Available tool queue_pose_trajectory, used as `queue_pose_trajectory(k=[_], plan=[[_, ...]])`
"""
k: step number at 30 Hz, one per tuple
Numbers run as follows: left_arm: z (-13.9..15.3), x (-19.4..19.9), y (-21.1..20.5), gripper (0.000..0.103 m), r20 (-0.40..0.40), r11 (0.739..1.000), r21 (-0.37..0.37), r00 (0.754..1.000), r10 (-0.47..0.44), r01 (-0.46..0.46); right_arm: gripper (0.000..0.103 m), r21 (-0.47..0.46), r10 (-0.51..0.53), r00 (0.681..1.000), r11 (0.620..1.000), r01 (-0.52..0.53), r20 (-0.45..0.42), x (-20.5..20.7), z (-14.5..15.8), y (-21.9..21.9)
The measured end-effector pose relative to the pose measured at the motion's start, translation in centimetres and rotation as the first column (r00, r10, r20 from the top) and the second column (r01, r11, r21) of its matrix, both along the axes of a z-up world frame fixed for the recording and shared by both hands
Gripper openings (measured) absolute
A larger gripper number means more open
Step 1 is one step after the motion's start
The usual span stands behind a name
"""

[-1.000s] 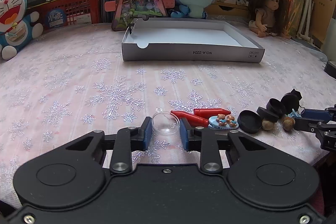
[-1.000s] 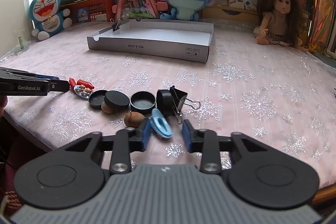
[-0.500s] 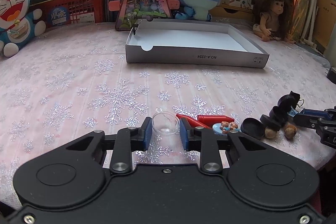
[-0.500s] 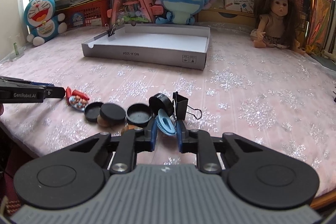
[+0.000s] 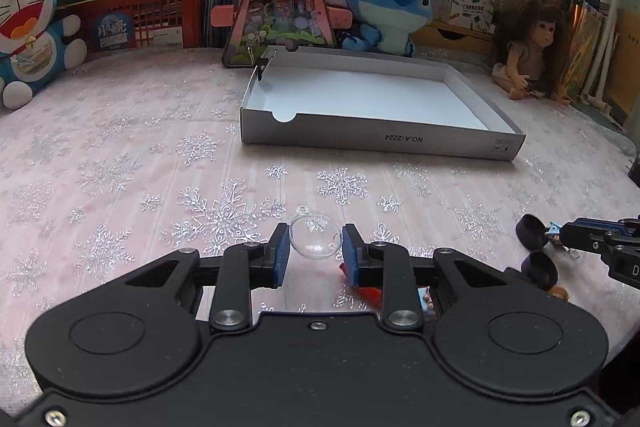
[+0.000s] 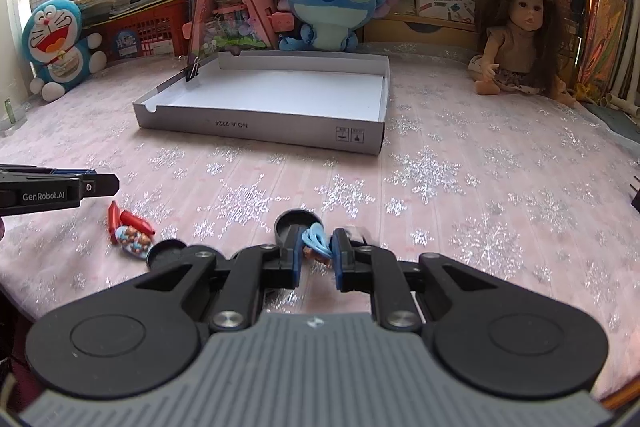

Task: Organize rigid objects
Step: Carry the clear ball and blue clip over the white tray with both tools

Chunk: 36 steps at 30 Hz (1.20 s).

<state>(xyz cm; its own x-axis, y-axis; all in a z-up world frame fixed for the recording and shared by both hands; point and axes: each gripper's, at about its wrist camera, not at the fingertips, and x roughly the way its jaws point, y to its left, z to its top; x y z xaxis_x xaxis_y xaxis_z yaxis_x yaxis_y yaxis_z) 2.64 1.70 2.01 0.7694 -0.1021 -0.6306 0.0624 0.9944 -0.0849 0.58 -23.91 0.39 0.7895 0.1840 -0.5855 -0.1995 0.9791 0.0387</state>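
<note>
Clear dome (image 5: pixel 316 241), left view only

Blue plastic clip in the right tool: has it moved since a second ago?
Yes. The blue plastic clip has left the tablecloth beside the black round lid, now pinched in the right tool, whose jaws just closed.

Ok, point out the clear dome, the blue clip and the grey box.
clear dome (image 5: pixel 316 241), left wrist view, its bowl.
blue clip (image 6: pixel 316 238), right wrist view, its blue loops.
grey box (image 6: pixel 280 129), right wrist view, its near wall.
</note>
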Motion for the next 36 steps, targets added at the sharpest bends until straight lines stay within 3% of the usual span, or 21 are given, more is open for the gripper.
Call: queue_pose_trajectory(k=[19,36], plan=[[0.5,2.7,-1.5,0.026,-0.013,1.0,0.003,1.0,-0.022,0.022,0.02,0.014,-0.032,0.999,0.999,0.033,-0.009,3.3,1.2,0.1],[1.3,6.6,-2.2,0.026,-0.008,0.999,0.037,1.0,0.012,-0.011,0.02,0.039,-0.006,1.0,0.999,0.006,0.005,7.0,2.0,1.6]])
